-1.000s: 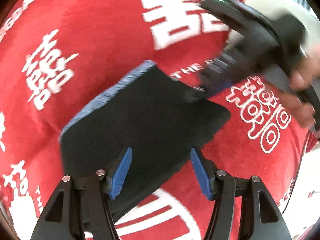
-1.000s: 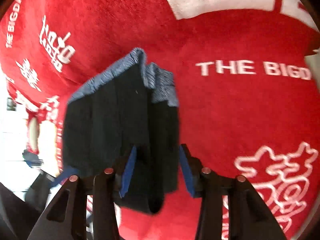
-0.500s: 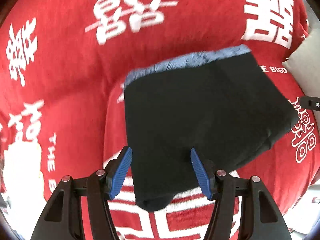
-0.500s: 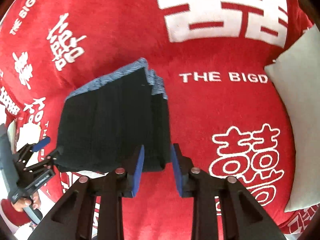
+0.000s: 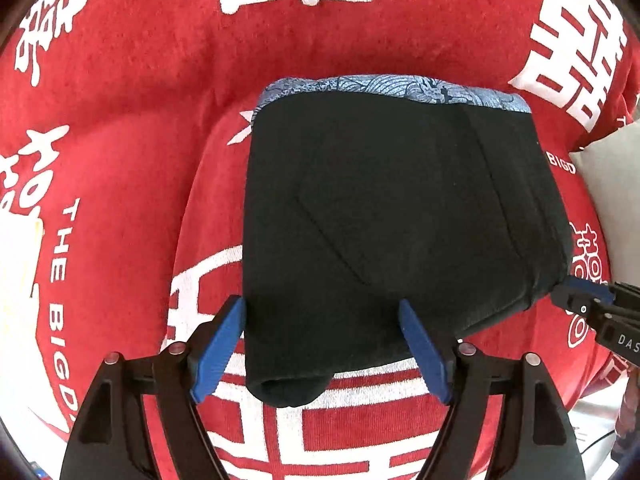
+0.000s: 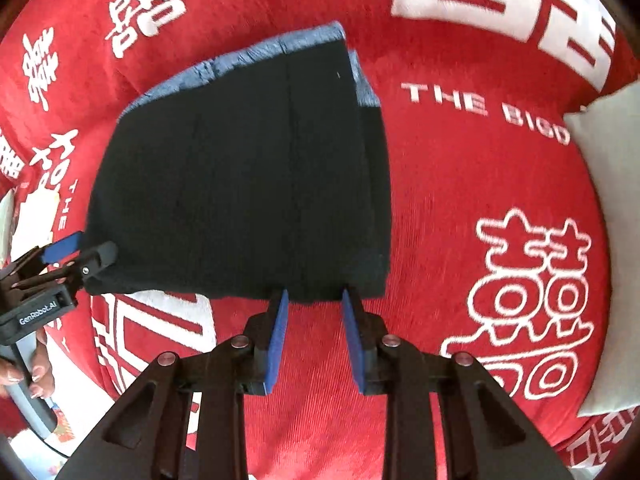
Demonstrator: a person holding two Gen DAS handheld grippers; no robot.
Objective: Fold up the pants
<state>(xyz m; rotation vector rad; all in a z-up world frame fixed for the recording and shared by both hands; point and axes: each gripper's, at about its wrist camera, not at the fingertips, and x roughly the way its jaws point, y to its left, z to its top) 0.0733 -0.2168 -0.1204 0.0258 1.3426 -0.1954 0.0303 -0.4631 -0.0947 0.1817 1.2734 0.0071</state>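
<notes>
The black pants [image 5: 392, 216] with a blue patterned waistband [image 5: 392, 90] lie folded flat on the red blanket [image 5: 132, 92]. My left gripper [image 5: 322, 320] is open, its blue pads on either side of the pants' near left corner, holding nothing. In the right wrist view the pants [image 6: 248, 176] lie just beyond my right gripper [image 6: 314, 300], which is open with a narrow gap and empty, at the pants' near edge. The left gripper also shows in the right wrist view [image 6: 68, 258], and the right gripper in the left wrist view [image 5: 588, 292], at the pants' right corner.
The red blanket with white characters and lettering covers the whole surface. A grey-white pillow [image 6: 608, 216] lies at the right edge. A pale cloth or paper [image 5: 18, 272] sits at the left edge. A hand [image 6: 24, 372] holds the left gripper's handle.
My right gripper has let go of the pants and backed off to their near edge. The pants now lie flat. My left gripper has swung round to face them squarely.
</notes>
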